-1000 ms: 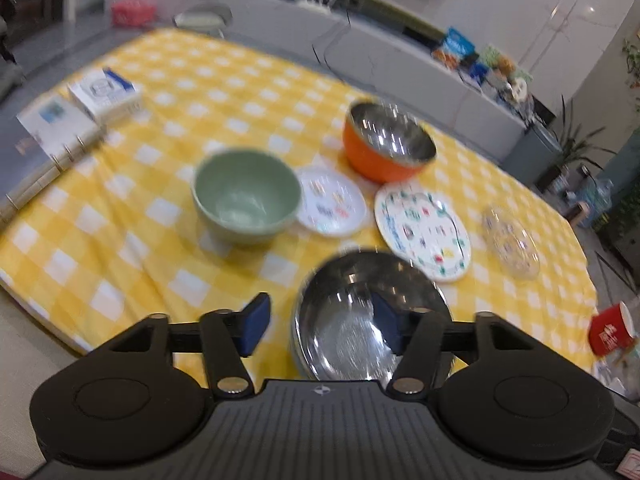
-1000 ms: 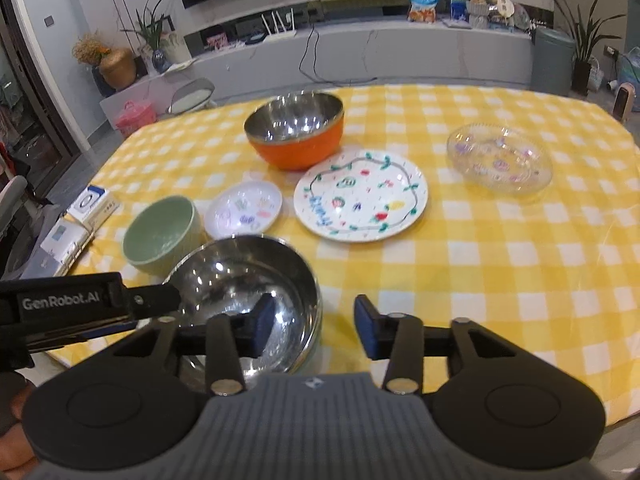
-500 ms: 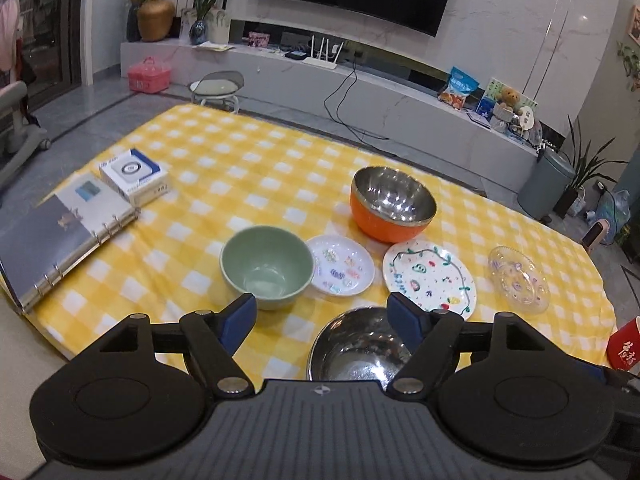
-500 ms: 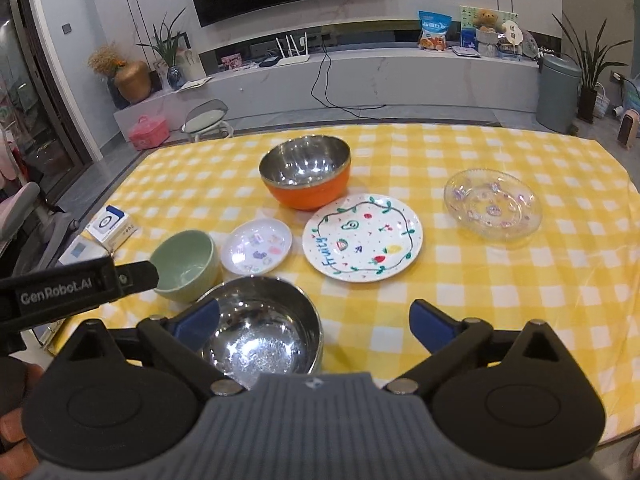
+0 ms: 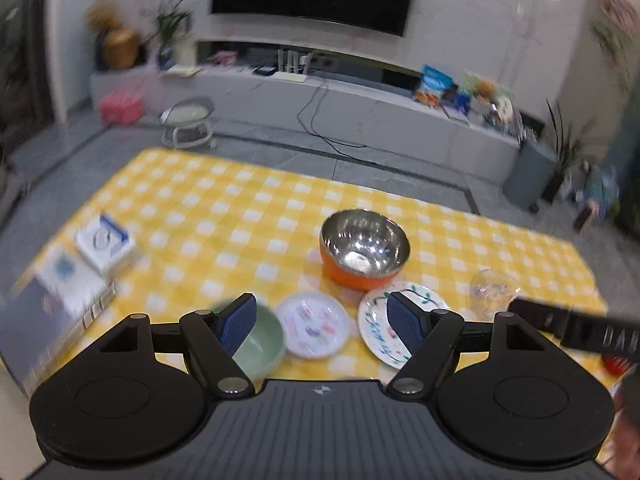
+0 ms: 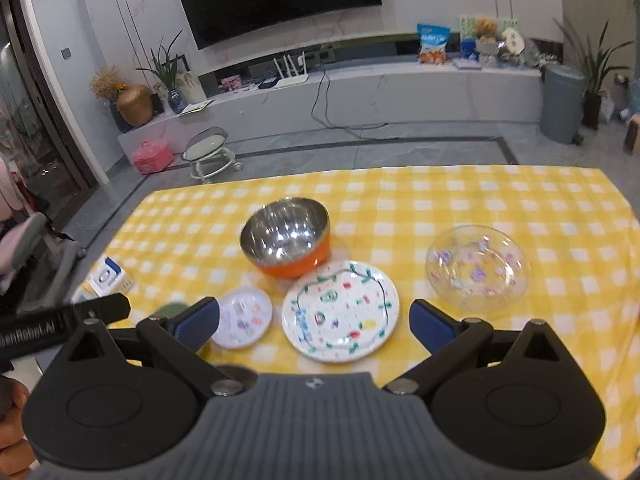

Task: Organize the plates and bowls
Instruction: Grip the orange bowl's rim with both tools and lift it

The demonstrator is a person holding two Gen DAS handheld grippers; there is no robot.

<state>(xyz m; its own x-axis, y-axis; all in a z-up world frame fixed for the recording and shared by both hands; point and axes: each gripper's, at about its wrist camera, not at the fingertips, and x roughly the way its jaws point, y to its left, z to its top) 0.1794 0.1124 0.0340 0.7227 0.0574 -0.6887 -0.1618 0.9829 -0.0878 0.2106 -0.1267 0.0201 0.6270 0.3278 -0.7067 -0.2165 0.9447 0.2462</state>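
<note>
My left gripper (image 5: 322, 322) hangs open and empty above the near side of the yellow checked table (image 5: 224, 216). Beyond its fingers lie a green bowl (image 5: 260, 344), a small white plate (image 5: 314, 324) and a painted plate (image 5: 378, 330). My right gripper (image 6: 316, 326) is wide open and empty over the painted plate (image 6: 340, 312). An orange bowl with a steel inside (image 6: 286, 240) stands behind it, and a clear glass dish (image 6: 476, 268) lies to the right. The plain steel bowl is hidden below the gripper bodies.
A ring binder (image 5: 40, 312) and a white box (image 5: 104, 244) lie at the table's left edge. A red cup (image 5: 618, 364) shows at the far right. A low stool (image 6: 210, 152) stands on the floor beyond the table. A hand (image 6: 12, 420) holds the left gripper.
Both grippers opened wider, let go of the steel bowl's rim and rose back from it. The steel bowl has slipped out of view under the gripper bodies.
</note>
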